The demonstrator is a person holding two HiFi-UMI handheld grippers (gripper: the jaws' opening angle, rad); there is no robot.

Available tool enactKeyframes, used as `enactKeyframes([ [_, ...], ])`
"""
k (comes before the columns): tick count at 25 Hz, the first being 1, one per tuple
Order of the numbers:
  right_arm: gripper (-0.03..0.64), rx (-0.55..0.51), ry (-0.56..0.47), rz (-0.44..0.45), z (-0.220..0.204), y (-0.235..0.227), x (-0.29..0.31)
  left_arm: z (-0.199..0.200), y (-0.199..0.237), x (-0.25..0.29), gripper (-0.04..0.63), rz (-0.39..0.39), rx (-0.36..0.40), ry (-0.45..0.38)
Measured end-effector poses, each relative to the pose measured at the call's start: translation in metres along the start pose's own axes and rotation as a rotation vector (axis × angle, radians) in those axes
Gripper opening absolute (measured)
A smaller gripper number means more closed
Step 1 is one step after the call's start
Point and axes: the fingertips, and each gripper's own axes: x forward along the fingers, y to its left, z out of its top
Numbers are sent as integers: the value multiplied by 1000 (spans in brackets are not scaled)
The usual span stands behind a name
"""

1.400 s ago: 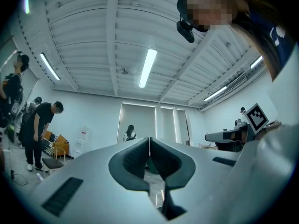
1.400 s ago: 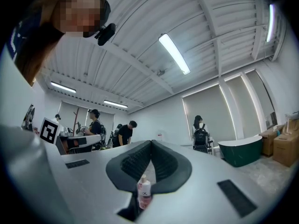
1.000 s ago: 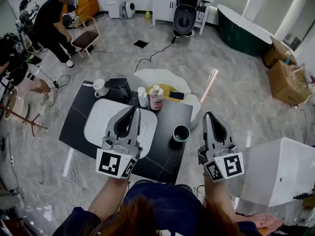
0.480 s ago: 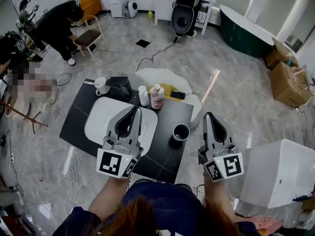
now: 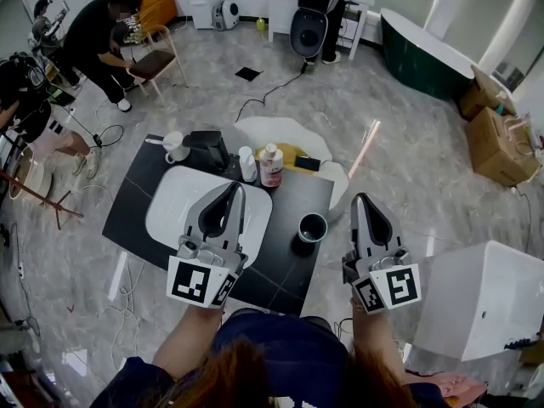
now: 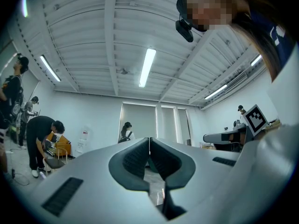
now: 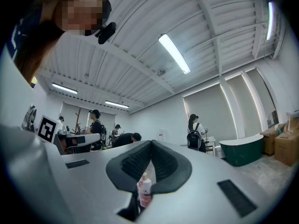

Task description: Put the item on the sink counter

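Note:
The black sink counter point(image 5: 280, 266) carries a white basin point(image 5: 166, 206). My left gripper point(image 5: 236, 187) hovers over the basin, shut and empty; its tips meet in the left gripper view point(image 6: 149, 139). To the right of the counter, my right gripper point(image 5: 359, 198) is held off its edge, shut with nothing in it point(image 7: 151, 142). A dark green cup point(image 5: 313, 228) stands on the counter between the two grippers. Behind the basin are a white bottle point(image 5: 246, 167) and a pink-labelled bottle point(image 5: 270, 167). The pink-labelled bottle point(image 7: 144, 190) shows below the shut jaws in the right gripper view.
A white mug point(image 5: 174, 150) and a black box point(image 5: 206, 151) sit at the counter's back left. A phone point(image 5: 306, 164) lies on a white stand behind. A white cabinet point(image 5: 480, 296) is at the right. People stand at the far left; cables cross the floor.
Both grippers have stayed where they were, still shut. The person by the chair at the far left has bent down and straightened again.

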Motion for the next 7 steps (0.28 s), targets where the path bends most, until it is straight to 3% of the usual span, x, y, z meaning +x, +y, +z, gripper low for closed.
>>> enactKeyframes([
  [7, 15, 1, -5, 3, -1, 0, -2, -1, -1, -2, 23, 3, 3, 0],
])
